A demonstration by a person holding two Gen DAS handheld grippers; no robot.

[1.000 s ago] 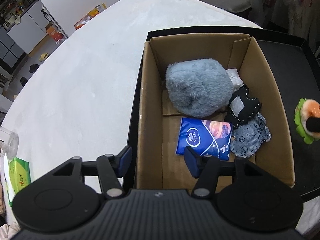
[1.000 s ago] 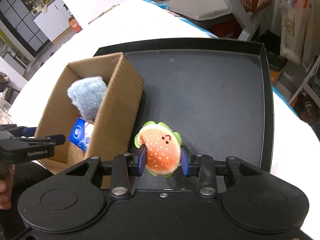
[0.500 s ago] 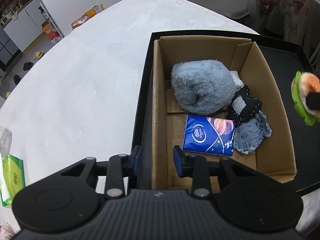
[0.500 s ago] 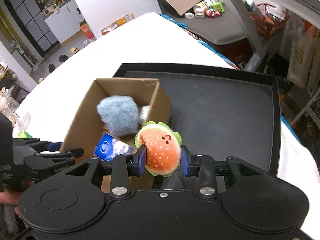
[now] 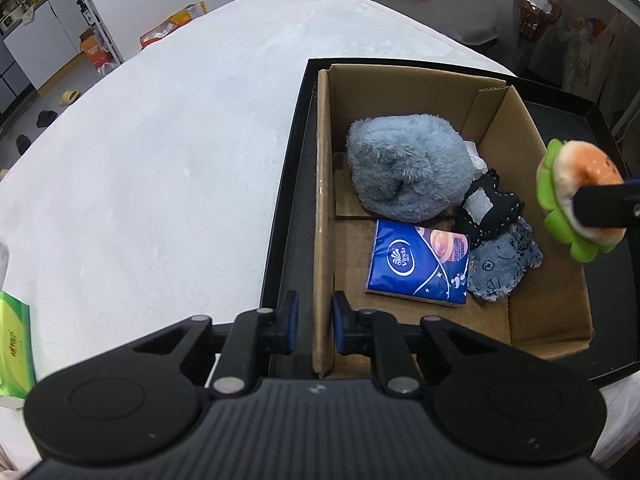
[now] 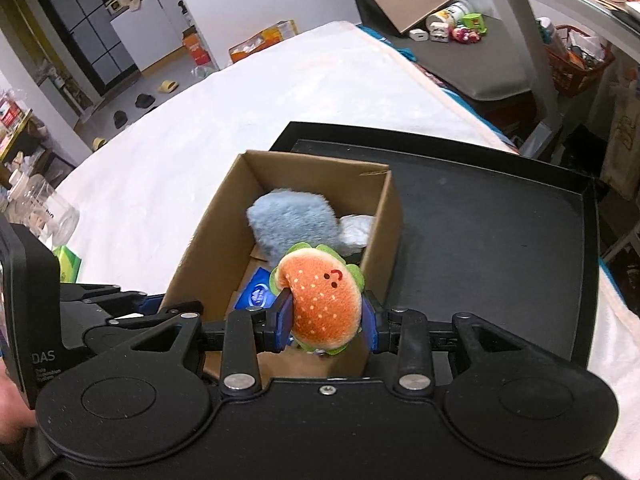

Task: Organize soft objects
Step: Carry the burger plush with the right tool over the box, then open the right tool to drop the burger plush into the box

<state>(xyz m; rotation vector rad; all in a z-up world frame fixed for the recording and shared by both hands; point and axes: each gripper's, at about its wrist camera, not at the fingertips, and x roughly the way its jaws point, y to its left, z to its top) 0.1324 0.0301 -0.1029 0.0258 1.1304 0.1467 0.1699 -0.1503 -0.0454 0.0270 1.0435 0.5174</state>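
- The left gripper straddles the near left wall of the cardboard box, one blue pad outside the wall and one inside.
- Its jaws are closing on that wall; a narrow gap shows on either side of the cardboard, so the pads do not look pressed on yet.
- The right gripper is clamped on a plush burger, pads squeezing it from both sides.
- The burger has an orange bun with pale speckles, a small stitched face and a green lettuce frill.
- It hangs in the air over the right wall of the box, near the front corner, touching nothing but the pads.
- From the left camera the burger shows at the right edge, above that wall.
- The box stands in the left part of a black tray; the tray sits on a white cloth.
- Inside the box, a grey-blue fluffy toy lies at the back.
- A blue tissue pack lies flat on the floor in front of it.
- Just right of the pack sit a black stitched pouch and a denim piece, touching each other.
- A green pack lies on the cloth at the far left, well apart from the tray.
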